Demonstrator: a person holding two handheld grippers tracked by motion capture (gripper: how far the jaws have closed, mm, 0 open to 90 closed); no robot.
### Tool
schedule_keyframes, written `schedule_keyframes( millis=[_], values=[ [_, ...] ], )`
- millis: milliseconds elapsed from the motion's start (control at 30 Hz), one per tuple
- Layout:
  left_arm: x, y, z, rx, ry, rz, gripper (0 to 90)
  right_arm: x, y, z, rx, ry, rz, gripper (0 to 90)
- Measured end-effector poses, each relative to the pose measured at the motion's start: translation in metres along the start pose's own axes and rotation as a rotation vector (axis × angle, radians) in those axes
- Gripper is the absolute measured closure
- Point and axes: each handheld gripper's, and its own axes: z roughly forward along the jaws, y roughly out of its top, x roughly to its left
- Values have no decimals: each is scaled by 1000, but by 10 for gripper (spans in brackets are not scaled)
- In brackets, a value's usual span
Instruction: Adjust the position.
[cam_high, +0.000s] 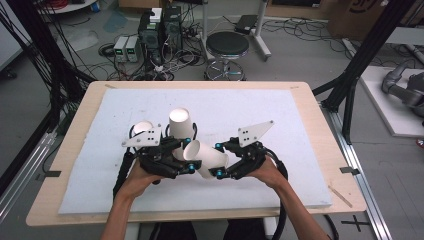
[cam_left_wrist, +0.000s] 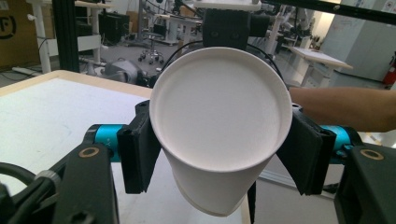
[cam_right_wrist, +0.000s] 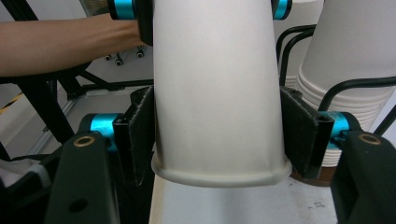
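I see both claws meeting mid-tabletop over the white mat (cam_high: 280, 165), sharing one paper cup (cam_high: 206, 158) held on its side above the mat, off the surface. Left claw (cam_high: 187, 156) is clenched on the cup near its base end: in the left gripper view the cup (cam_left_wrist: 219, 123) shows its round bottom face toward the camera, black pads pressing both flanks. Right claw (cam_high: 219, 160) is clamped on the same cup near the rim end; in the right gripper view the cup (cam_right_wrist: 217, 93) runs away from the camera, rolled rim nearest, pads tight against both sides. A stack of cups (cam_high: 181, 126) stands upside down on the mat just behind the left claw; the right gripper view shows it (cam_right_wrist: 348, 60) at the right edge, nested rims visible. Another white cup (cam_high: 143, 127) sits on the mat left of the stack, partly hidden by the left claw's grey plate. Wooden tabletop (cam_high: 320, 130) border shows around the mat. Forearms come in from the bottom edge.
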Motion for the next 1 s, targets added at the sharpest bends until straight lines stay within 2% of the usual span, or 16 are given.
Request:
schedule_keyframes(
  millis=[67, 100, 167, 200, 267, 333, 400, 433, 467, 533, 733, 867, 1000],
  values=[
    [-1, 0, 1, 9, 12, 8, 331, 0, 0, 0, 0, 1, 1, 350],
    [-1, 0, 1, 19, 19, 1, 284, 0, 0, 0, 0, 1, 1, 353],
    [0, -1, 2, 29, 7, -1, 125, 0, 0, -1, -2, -2, 1, 354],
    [1, -1, 1, 28, 4, -7, 86, -1, 0, -1, -2, -2, 4, 354],
    [1, -1, 0, 25, 26, -11, 61, -1, 0, -2, 0, 1, 7, 354],
    [3, -1, -2, 41, 37, -33, 17, -1, 0, -3, -2, -5, 6, 354],
    [3, -1, -4, 49, 47, -38, 17, -1, -1, -4, -3, -1, 12, 354],
    [4, -1, -6, 52, 35, -50, 17, -1, -1, -4, -3, -1, 9, 354],
    [3, -1, -7, 62, 23, -44, 17, -1, -1, -5, -1, -1, 10, 354],
    [1, 0, -9, 83, 49, -17, 17, -1, -1, -6, -6, -2, 10, 354],
    [-1, 3, -11, 118, 57, -13, 17, -1, 0, -8, 7, -7, 10, 353],
    [-2, 7, -11, 186, 72, 1, 17, 0, 2, -12, 28, -10, 12, 352],
    [-3, 13, -11, 253, 59, 0, 17, 0, 7, -15, 70, -12, 0, 351]
  ],
)
